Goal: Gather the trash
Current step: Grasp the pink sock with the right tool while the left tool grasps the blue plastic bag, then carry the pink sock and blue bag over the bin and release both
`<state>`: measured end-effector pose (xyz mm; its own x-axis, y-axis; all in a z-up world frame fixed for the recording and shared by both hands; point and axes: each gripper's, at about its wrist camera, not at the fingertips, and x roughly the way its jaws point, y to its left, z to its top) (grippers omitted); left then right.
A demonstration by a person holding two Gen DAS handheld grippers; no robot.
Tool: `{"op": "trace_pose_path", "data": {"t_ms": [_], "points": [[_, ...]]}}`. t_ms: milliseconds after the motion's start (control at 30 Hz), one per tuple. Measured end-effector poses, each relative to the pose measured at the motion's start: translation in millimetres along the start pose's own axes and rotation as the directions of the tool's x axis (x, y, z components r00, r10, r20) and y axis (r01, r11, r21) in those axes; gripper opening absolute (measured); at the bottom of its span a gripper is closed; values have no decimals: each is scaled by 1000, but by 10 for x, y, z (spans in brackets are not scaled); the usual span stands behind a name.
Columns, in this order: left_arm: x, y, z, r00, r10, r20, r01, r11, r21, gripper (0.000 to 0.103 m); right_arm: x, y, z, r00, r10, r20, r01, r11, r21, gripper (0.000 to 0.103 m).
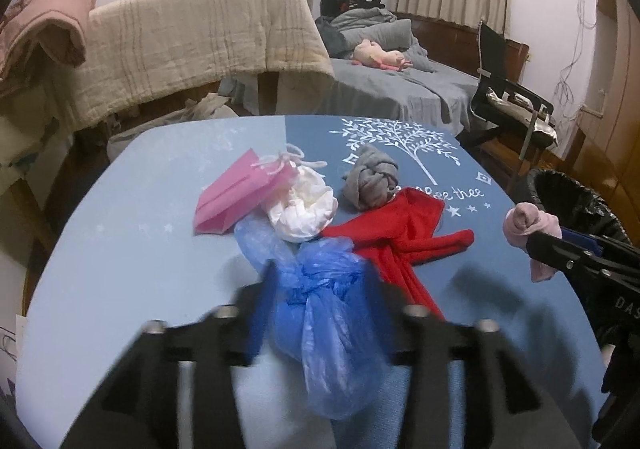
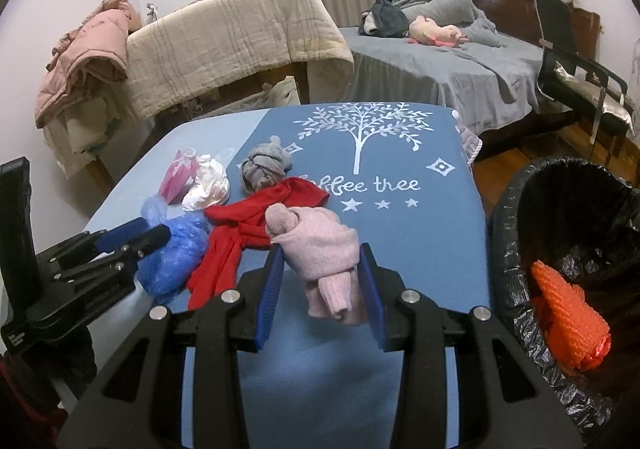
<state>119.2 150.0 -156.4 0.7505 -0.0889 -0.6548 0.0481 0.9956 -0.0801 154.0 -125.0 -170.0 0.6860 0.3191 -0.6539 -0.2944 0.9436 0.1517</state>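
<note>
**Right wrist view: one item binned, most of the pile left**

Right wrist view shows the bin [image 2: 520,217], lined with black plastic, beside the bench [image 2: 420,245], with an orange mesh wad [image 2: 568,325] already inside. That looks like the only piece collected so far.

On the bench a pink paper bag [image 1: 234,197], a crumpled white wrapper [image 1: 304,209] and a knotted blue plastic bag [image 1: 320,297] sit close together at the left; these read as the trash left to collect. A grey cloth bundle [image 1: 370,177] and a red cloth [image 1: 400,241] lie just beside them and look like clothing rather than rubbish.

The right gripper [image 2: 320,277] has its jaws clenched on a rolled pink sock [image 2: 316,245], lifted off the bench. The left gripper [image 1: 326,309] straddles the blue plastic bag; its fingers are blurred, and I judge the jaws released around the bag, not pressing it.

The blue bag is thin, translucent and wrinkled, tied in a knot at its middle, with a paler tail trailing toward the white wrapper.
</note>
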Motion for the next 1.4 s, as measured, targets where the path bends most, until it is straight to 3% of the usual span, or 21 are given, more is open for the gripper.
{"op": "trace_pose_path", "data": {"t_ms": [67,267,400,567,1067,1400], "points": [[36,-14,-18,1000,0,-17,1,1000,3,59,14,-4,-9,1000,-2,-3,2,1000,1,37],[176,-37,-65,996,7,-83,-6,1000,11,65,67,-24,-33,1000,2,-16,-1,1000,5,37],[189,-21,-72,995,-38,-96,38,999,3,40,88,-30,-46,1000,5,-21,-5,1000,7,37],[98,10,-59,997,-56,-53,56,998,-15,27,85,-24,-43,1000,5,-18,-5,1000,6,37],[-385,-55,275,995,8,103,-8,1000,-2,26,-268,28,173,997,17,70,-17,1000,8,37],[-621,-254,416,988,-7,152,4,1000,20,26,-591,-9,294,992,23,126,-25,1000,18,37]]}}
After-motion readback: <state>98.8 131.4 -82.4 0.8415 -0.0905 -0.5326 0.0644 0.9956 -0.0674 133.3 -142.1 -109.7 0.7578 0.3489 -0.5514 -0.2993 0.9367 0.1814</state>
